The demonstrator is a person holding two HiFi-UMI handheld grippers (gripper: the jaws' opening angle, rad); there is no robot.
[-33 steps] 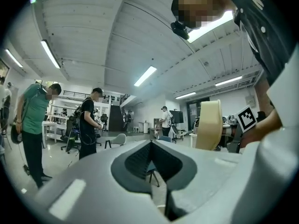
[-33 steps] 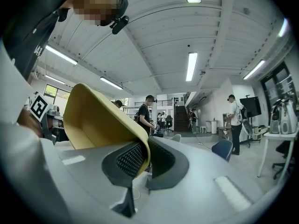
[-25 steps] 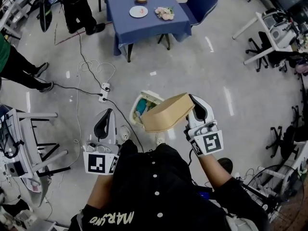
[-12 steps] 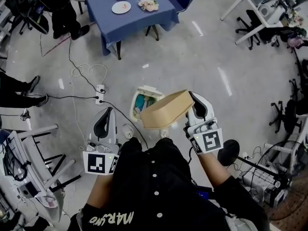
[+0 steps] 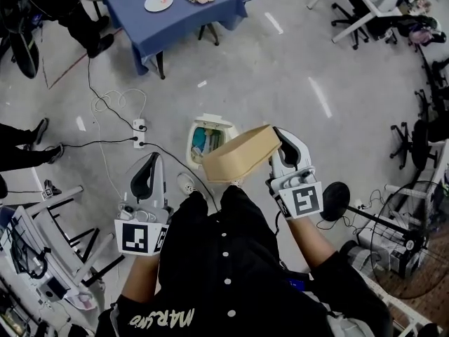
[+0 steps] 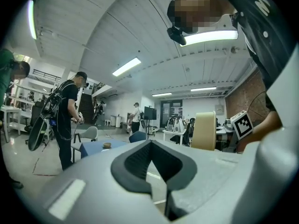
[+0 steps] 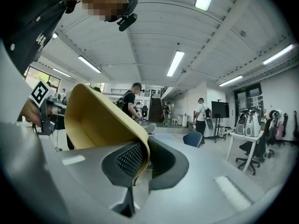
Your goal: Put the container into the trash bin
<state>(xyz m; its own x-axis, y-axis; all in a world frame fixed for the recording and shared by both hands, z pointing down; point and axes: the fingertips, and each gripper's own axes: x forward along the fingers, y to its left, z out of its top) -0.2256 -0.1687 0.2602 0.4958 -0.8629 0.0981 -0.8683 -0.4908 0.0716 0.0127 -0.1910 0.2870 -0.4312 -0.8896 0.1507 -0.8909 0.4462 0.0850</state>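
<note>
Nearest, in the head view, is the person's black shirt [image 5: 224, 272], with a gripper held out on either side of it. The left gripper [image 5: 146, 180] has its jaws closed together; its own view [image 6: 150, 146] shows the dark pads meeting with nothing between them. The right gripper [image 5: 280, 142] is clamped on the rim of the container [image 5: 242, 154]. In the right gripper view [image 7: 145, 155] the thin tan wall of the container [image 7: 96, 120] is pinched between the two pads.

The container is a tan, box-like tub, tilted, with its left end low and its right end up at the jaws. It is held in the air in front of the person.

Just beyond and below it stands the bin [image 5: 210, 120], white, its top open and some rubbish inside. From the head view the container overlaps the bin's near right edge. It is not in the bin.

Left of the bin a power strip [image 5: 139, 133] lies on the grey floor [image 5: 280, 69] with cables running from it. Farther off stands a table [image 5: 182, 20] under a blue cloth, bearing a plate [image 5: 158, 2]. Office chairs [image 5: 351, 16] stand far off to the right.
</note>
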